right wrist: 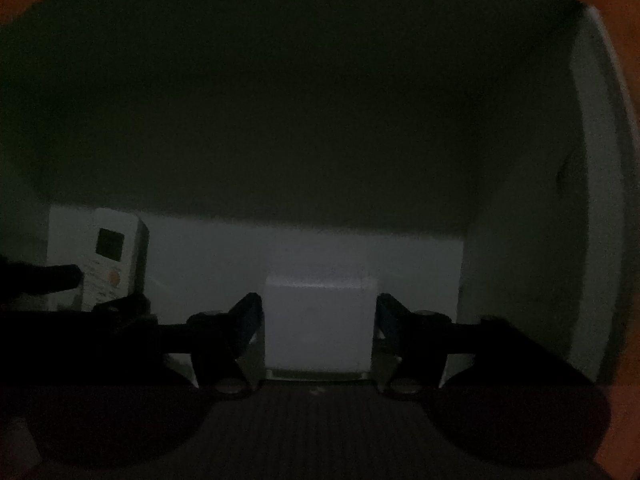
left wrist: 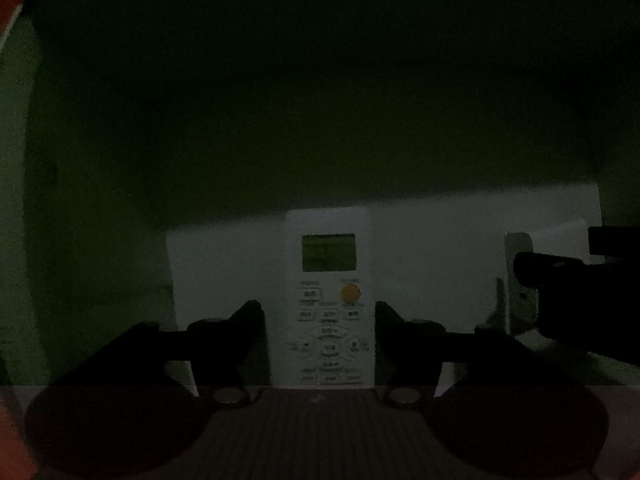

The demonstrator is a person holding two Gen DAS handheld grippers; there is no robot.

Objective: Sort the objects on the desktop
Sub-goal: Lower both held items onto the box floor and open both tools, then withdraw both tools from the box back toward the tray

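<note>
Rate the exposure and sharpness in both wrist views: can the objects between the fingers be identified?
Left wrist view: heavily underexposed, soft, yet the remote control with its orange button is readable. Right wrist view: darker; only a pale box shows, no detail.

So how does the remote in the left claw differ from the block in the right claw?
The remote has a screen, an orange button and printed keys; the block is blank. The remote looks long and slim, the block squat and boxy. Both are white and sit between claw fingers in a dim enclosure.
</note>
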